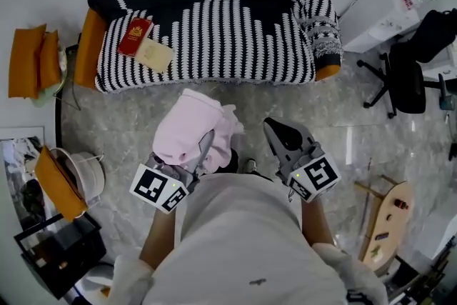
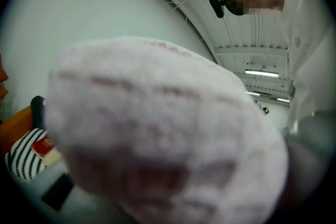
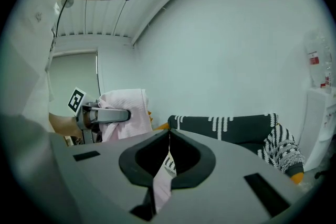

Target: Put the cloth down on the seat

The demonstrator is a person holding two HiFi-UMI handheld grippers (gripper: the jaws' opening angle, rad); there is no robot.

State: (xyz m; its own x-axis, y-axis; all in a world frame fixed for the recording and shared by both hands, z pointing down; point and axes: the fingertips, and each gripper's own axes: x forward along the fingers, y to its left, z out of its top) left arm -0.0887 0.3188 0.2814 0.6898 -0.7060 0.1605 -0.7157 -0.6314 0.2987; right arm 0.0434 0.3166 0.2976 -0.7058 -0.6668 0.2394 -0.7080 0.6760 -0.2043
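A fluffy pink cloth (image 1: 191, 133) hangs bunched in my left gripper (image 1: 201, 152), which is shut on it and held above the floor in front of the sofa. The cloth (image 2: 157, 128) fills the left gripper view and hides the jaws there. From the right gripper view the left gripper (image 3: 118, 115) shows with the cloth (image 3: 123, 105) draped over it. My right gripper (image 1: 271, 126) stands apart to the right, its jaws meeting at the tips (image 3: 169, 134) with nothing held. The sofa seat (image 1: 228, 39), under a black-and-white striped cover, lies ahead.
A red book (image 1: 134, 36) and a cream packet (image 1: 156, 53) lie on the seat's left end. Orange cushions (image 1: 28, 61) sit at the left, a white bucket (image 1: 86, 175) at lower left. An office chair (image 1: 407, 75) and white cabinet (image 1: 378, 14) stand at the right.
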